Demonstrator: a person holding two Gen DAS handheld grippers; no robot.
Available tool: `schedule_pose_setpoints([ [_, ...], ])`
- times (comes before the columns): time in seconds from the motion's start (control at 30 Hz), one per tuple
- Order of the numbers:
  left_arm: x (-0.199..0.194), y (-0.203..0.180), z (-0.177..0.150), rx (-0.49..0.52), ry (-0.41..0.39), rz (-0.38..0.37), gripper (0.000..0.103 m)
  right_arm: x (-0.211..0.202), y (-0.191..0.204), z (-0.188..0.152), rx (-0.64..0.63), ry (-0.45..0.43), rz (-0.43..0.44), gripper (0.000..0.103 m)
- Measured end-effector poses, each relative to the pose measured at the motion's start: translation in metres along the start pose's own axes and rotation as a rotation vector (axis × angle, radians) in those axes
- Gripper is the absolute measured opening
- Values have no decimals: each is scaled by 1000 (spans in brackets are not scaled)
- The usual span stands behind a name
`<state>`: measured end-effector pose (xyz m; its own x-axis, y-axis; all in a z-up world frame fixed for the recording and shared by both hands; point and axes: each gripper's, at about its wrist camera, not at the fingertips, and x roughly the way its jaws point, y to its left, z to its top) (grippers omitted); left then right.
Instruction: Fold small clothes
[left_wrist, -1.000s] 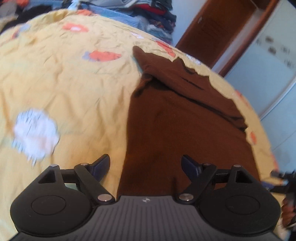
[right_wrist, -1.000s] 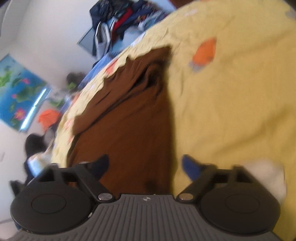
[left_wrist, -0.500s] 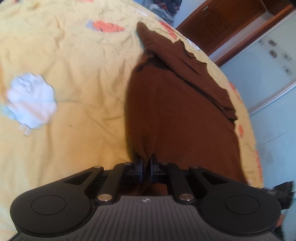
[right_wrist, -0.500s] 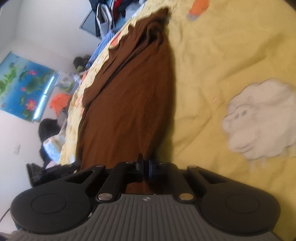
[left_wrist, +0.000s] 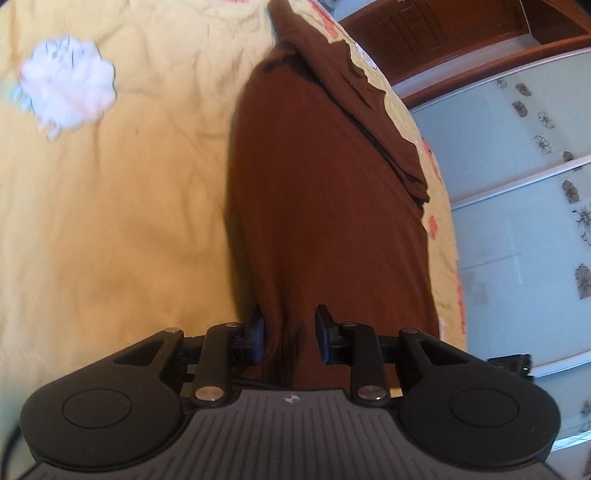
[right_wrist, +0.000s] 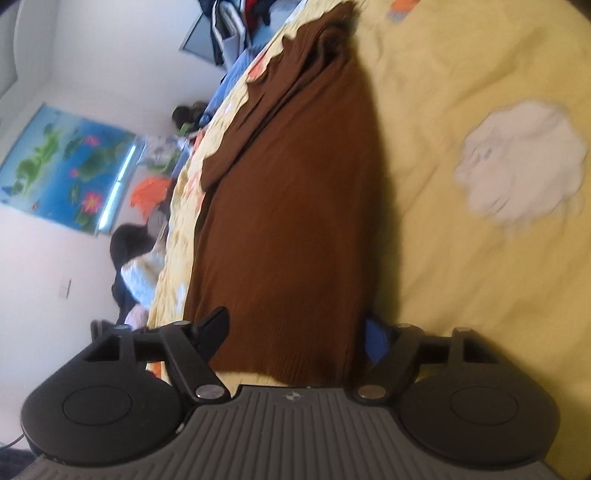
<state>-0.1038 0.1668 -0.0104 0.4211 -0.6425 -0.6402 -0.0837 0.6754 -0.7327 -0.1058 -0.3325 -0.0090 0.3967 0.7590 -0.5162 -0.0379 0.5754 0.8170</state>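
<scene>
A long brown garment (left_wrist: 325, 184) lies stretched out on a yellow bedspread (left_wrist: 110, 221); it also shows in the right wrist view (right_wrist: 288, 206). My left gripper (left_wrist: 290, 334) is partly open, with a bunched fold of the brown cloth standing between its jaws. My right gripper (right_wrist: 295, 332) is wide open over the garment's near hem, which lies flat on the bedspread (right_wrist: 480, 258).
The bedspread has white cloud prints (left_wrist: 66, 92) (right_wrist: 517, 166) and orange patches. A wardrobe with pale patterned doors (left_wrist: 535, 184) stands past the bed edge. A clothes pile (right_wrist: 236, 22), a blue poster (right_wrist: 66, 166) and clutter lie beyond the other edge.
Half a second ago both grippers were shut on the garment's near edge. Now the right has opened wide and let go, and the left has opened partway.
</scene>
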Motion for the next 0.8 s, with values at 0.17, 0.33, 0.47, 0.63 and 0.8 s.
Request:
schedule_pose_setpoints([
  [0.17,-7,-9,-6,60,-12,90,9,8,-6,-6,2,27,-52,12],
  [0.33,-24,-3,-17,140,-35,168,3,-29,-14,-10,-25,-61,-119,5],
  [0.47,-36,-9,-16,176,-37,192,5,-24,-18,-13,-31,-43,-137,11],
  [0.63,-50,-57,6,369,-229,349,41,-30,23,12,-157,-199,-219,68],
  [0.8,17,-123,33,585,-371,397,68,38,73,74,-378,-270,-345,67],
])
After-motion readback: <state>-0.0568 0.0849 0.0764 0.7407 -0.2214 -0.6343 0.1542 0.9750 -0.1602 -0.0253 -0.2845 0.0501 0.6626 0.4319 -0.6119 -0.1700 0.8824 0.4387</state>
